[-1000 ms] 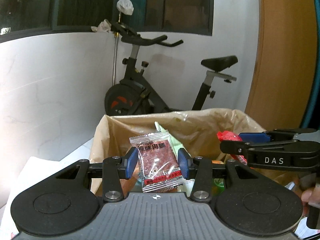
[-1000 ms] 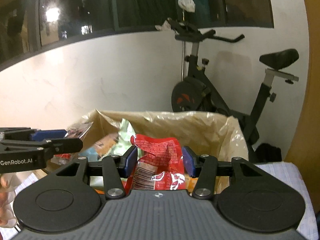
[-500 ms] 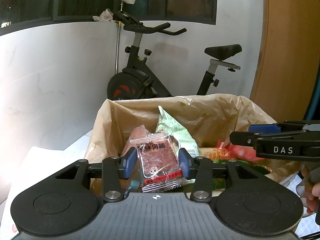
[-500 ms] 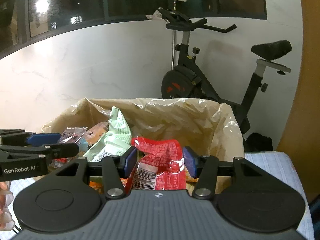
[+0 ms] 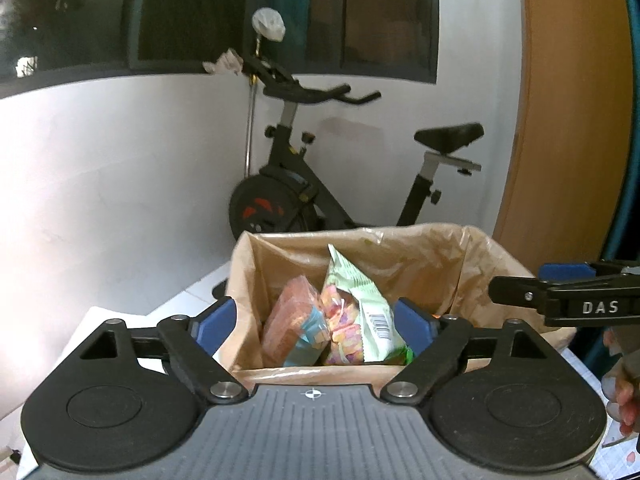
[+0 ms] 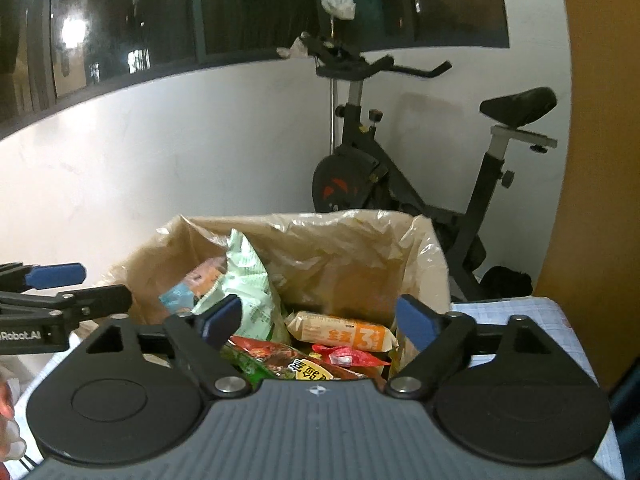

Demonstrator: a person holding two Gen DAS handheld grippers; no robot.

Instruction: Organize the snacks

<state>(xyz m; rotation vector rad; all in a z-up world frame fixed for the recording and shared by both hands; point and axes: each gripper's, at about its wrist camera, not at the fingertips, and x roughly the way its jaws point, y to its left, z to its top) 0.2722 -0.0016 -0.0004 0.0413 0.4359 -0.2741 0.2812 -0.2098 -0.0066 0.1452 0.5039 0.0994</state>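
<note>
With both the left claw (image 5: pixel 314 322) and right claw (image 6: pixel 318 320) just opened wide and empty over the lined box (image 6: pixel 360 248), the snack packets (image 6: pixel 340 336) look light, crinkly and slippery (best pinched at a flat sealed edge).

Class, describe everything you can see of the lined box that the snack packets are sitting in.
The box is an open-topped rectangular container lined with thin, crinkled, glossy tan plastic that folds over its rim. It stands upright on a surface, in front of an exercise bike by a white wall. Inside, a pale green packet stands tilted against the left side, an orange bar wrapper lies flat, and red packets lie nearer the camera. The left view shows a pink packet leaning inside. No hand-held gripper touches it.
</note>
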